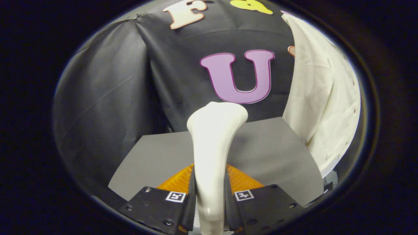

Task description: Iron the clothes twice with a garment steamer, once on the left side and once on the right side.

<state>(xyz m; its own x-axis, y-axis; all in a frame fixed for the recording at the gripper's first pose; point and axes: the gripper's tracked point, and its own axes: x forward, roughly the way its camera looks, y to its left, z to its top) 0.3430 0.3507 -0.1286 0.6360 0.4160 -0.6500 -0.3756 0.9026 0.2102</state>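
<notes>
A white garment steamer (pixel 214 147) stands upright between my fingers, its handle pinched at both sides and its wider head rising beyond the fingertips. My gripper (pixel 210 195) is shut on that handle. A cream-white garment (pixel 321 98) hangs to the right, beyond and beside the steamer head, apart from it. The garment's lower edge falls past the right end of the grey table (pixel 271 153).
The grey table surface lies under the steamer and stretches to both sides. Black booth cloth (pixel 104 107) hangs behind and to the left, with folds in it. An orange piece (pixel 241 179) shows just behind the fingers at the steamer's base.
</notes>
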